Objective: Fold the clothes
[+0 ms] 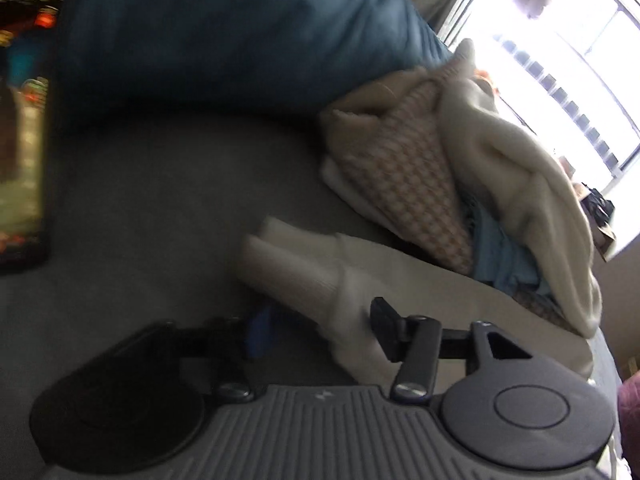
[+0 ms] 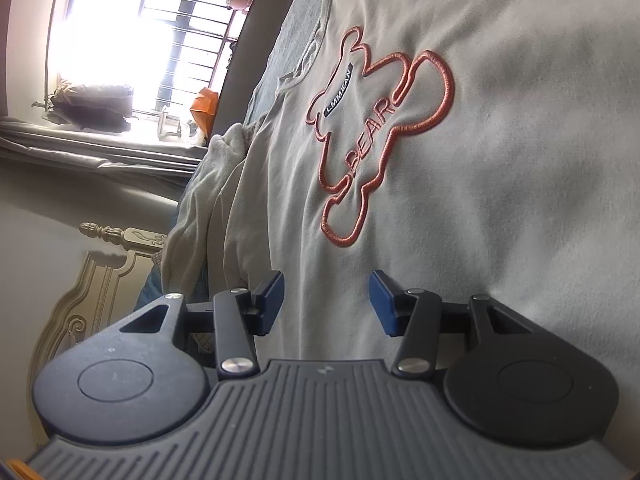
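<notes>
Both claws spread, cream sweatshirt between the fingers.

Left claw point(image 1: 320, 332) wide apart low in frame, straddling the ribbed sleeve cuff point(image 1: 288, 264) at centre, lying on the grey bed point(image 1: 160, 200); beyond, a heaped pile of clothes point(image 1: 460, 184) at right, blue pillow point(image 1: 224, 32) across the top. Right claw point(image 2: 326, 300) parted too, nothing pinched, hovering close over the cream sweatshirt point(image 2: 500, 160) filling the right side, orange bear outline point(image 2: 376, 136) at centre; barred window point(image 2: 160, 32) upper left, carved headboard point(image 2: 100, 280) lower left.
</notes>
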A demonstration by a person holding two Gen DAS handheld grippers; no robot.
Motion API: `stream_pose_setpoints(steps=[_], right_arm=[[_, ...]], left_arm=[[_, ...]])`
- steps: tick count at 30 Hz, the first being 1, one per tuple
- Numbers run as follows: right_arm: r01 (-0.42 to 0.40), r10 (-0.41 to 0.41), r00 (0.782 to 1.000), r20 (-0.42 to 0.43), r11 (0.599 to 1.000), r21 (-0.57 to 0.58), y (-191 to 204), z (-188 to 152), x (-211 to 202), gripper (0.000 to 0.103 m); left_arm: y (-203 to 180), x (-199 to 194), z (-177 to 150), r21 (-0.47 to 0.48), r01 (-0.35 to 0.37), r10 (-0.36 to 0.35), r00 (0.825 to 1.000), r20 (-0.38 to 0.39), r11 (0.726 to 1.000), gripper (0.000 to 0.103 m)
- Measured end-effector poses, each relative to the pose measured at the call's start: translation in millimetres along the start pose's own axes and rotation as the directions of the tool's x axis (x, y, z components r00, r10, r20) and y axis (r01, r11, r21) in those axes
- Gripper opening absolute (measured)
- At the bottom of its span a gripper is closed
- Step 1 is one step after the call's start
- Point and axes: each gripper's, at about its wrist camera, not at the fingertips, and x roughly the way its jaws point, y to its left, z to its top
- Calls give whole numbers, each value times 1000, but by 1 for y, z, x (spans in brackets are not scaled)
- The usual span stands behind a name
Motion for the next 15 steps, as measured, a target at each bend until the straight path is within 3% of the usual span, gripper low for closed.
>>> stream_pose_setpoints(steps=[3, 9, 15], right_arm=[[-1, 1, 1000, 0, 1000, 2, -1, 0, 0, 47], [3, -3, 1000, 4, 1000, 5, 0, -1, 0, 47], [11, -11, 1000, 6, 1000, 0, 1, -1, 1, 47]], left_arm=[[14, -3, 1, -28, -24, 23, 999, -31, 999, 57], [-6, 4, 25, 105, -44, 47, 999, -20, 993, 57], [-27, 12, 49, 237, -65, 68, 998, -5, 969, 60]])
